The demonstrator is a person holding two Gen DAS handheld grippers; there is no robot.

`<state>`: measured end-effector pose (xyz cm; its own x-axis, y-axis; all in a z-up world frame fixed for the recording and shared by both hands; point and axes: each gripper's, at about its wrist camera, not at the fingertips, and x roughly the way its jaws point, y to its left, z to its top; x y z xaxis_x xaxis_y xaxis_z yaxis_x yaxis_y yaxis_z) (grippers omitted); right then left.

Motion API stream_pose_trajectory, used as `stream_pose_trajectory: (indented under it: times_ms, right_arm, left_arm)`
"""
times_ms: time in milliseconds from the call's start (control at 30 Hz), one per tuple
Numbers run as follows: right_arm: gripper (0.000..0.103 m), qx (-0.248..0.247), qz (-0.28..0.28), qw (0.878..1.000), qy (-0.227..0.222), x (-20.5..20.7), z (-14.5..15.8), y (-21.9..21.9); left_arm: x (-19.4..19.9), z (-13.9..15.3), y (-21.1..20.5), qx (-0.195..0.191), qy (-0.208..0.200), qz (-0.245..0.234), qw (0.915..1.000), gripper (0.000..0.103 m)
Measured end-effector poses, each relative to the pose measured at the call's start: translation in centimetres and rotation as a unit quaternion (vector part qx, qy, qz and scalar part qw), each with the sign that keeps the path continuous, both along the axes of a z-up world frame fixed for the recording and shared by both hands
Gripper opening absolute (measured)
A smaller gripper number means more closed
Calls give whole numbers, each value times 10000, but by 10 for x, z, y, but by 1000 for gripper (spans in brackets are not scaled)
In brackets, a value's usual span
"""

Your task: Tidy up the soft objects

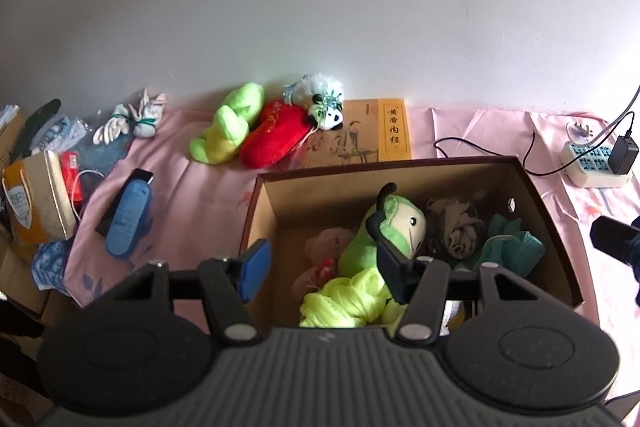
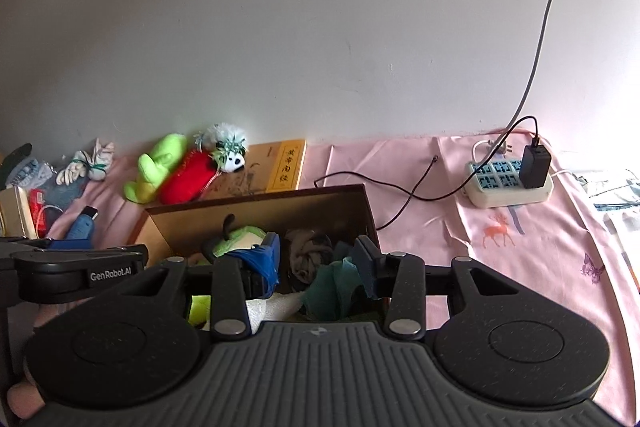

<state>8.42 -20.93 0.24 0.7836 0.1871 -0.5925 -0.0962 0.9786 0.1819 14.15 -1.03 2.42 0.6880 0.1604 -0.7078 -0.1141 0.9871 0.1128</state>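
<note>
Toys (image 1: 240,131) are being left by the wall while both grippers' jaws are being held open, empty, over the box (image 1: 264,211).

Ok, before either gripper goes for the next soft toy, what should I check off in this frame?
1. Left gripper open, holding nothing: ok.
2. Right gripper open over the cardboard box: ok.
3. Box has room left: ok, bare floor near its left wall.
4. Soft toys waiting outside: ok, green plush, red plush, panda by the wall.
5. Right gripper's fingers free of the teal cloth: cannot tell.
</note>
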Motion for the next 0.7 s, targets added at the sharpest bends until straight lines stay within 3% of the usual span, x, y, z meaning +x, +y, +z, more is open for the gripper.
stream_pose_trajectory:
  times_ms: [467, 700]
  right_arm:
    - [25, -18, 193, 9989, 425, 21, -29, 7]
    - [25, -38, 275, 9989, 381, 21, -29, 10]
  left_arm:
    - [12, -27, 5, 147, 325, 313, 9989, 58]
    - [10, -28, 5, 147, 310, 295, 9990, 59]
